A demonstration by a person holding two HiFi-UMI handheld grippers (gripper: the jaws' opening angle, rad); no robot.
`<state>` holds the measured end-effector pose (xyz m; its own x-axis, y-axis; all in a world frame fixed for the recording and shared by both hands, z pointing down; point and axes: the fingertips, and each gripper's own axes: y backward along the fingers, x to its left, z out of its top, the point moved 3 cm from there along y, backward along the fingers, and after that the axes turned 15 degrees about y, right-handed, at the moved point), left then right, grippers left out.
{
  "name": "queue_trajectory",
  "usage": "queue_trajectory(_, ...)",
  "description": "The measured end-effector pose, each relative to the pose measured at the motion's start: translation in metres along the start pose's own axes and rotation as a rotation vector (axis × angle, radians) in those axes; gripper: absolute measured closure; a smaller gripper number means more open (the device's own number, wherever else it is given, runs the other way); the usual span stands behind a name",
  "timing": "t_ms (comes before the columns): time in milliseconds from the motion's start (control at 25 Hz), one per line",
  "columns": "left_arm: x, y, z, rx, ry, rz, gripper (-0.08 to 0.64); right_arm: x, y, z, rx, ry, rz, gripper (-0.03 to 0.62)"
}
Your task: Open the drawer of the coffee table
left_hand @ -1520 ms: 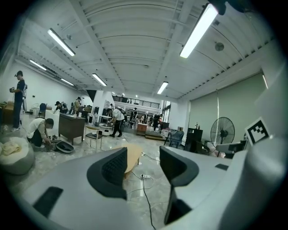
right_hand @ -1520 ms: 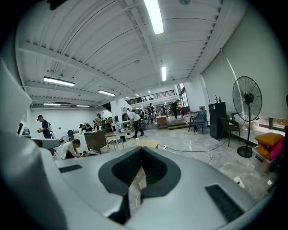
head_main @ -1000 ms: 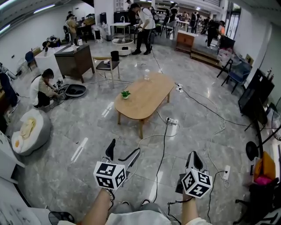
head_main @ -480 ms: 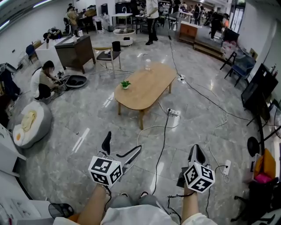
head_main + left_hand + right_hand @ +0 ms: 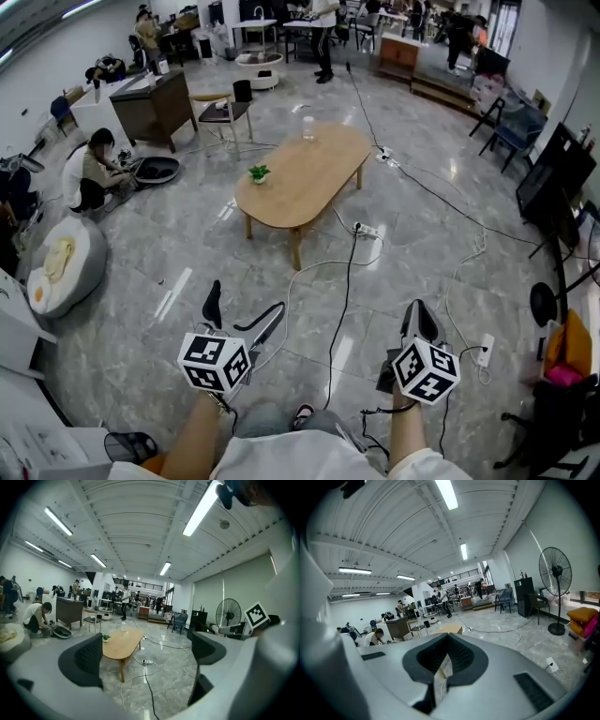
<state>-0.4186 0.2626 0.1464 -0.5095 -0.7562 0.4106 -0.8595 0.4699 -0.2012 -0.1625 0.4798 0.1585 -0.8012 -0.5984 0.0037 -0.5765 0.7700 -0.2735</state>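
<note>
Count: 2 claws, 2 marker cubes, 1 bench, 1 potted plant, 1 clear cup, 1 power strip by the bench. Left claw (image 5: 247,298): jaws have just been opening and are now wide apart, nothing between the pads, only floor and the distant bench seen through the gap. Right claw (image 5: 419,311): jaws together, pads meeting at the tip, nothing clamped. Left cube (image 5: 214,364) and right cube (image 5: 425,370) sit behind the jaws. Bench (image 5: 305,187): one oval top in light wood, plain surface, long axis running near-left to far-right in the head view, 3 light-wood legs showing. It stands on the glossy grey floor (image 5: 169,281) ahead of both claws and well apart from them. Potted plant (image 5: 258,173) sits near the bench's left long edge, about midway along. Clear cup (image 5: 307,128) stands upright near the far end. White power strip (image 5: 366,230) lies on the floor just beside the bench's near-right edge. A black cable (image 5: 347,291) runs from there back between the two claws. Hard to read: the drawer can't be made out, since the underside of the top is too small and shadowed in every view. In the right gripper view the bench is mostly blocked by the claw's own body, with only a sliver of top showing. Left forearm (image 5: 199,439) and right forearm (image 5: 406,439) are cut off at the bottom of the head view.
</note>
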Motion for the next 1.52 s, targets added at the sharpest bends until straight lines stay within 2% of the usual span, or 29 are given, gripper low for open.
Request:
queue_trajectory(280, -0.003, -0.034, -0.012, 0.044, 0.007, -0.013, -0.014, -0.009, -0.02, -0.007, 0.03, -0.009, 0.001, 0.592)
queue_trajectory(480, 0.009, -0.077, -0.006, 0.042, 0.05, -0.027, -0.014, -0.013, -0.053, -0.002, 0.042, -0.004, -0.006, 0.592)
queue_trajectory(680, 0.033, -0.131, 0.01, 0.047, 0.076, -0.006, -0.014, -0.019, -0.096, 0.017, 0.044, 0.013, -0.032, 0.592)
queue_trajectory(1160, 0.088, -0.276, 0.069, 0.085, 0.104, -0.046, -0.014, -0.024, -0.229, 0.073, 0.05, -0.006, -0.106, 0.592)
queue_trajectory(1520, 0.124, -0.349, 0.075, 0.145, 0.13, -0.069, -0.014, -0.028, -0.295, 0.085, 0.071, -0.022, -0.156, 0.592)
